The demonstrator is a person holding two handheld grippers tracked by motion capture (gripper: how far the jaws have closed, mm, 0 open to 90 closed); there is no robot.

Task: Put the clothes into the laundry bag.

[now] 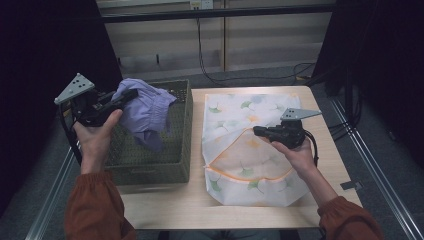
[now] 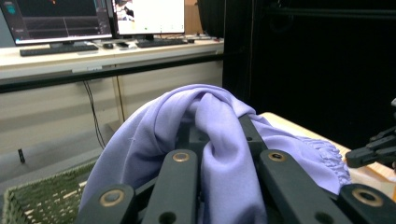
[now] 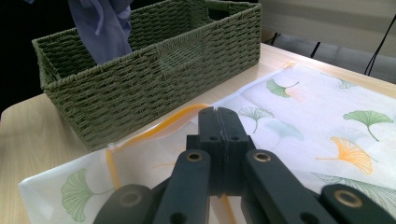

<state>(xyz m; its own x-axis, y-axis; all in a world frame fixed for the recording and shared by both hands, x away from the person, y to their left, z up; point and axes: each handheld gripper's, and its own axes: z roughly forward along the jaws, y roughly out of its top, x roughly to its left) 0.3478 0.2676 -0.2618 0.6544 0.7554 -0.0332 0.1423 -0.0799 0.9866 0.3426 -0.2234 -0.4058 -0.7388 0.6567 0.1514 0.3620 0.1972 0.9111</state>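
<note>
A lavender garment hangs over a green woven basket, and my left gripper is shut on its upper folds. In the left gripper view the cloth drapes over and between the jaws of that gripper. A white laundry bag with a leaf print lies flat to the right of the basket, its orange zip standing open in an arc. My right gripper is shut at that zip edge; in the right gripper view its jaws meet where the orange strip rises off the bag.
The basket stands on the left half of the wooden table, close against the bag, with the garment's lower end dangling inside it. Cables and a metal frame run along the table's right side. Desks with monitors stand behind.
</note>
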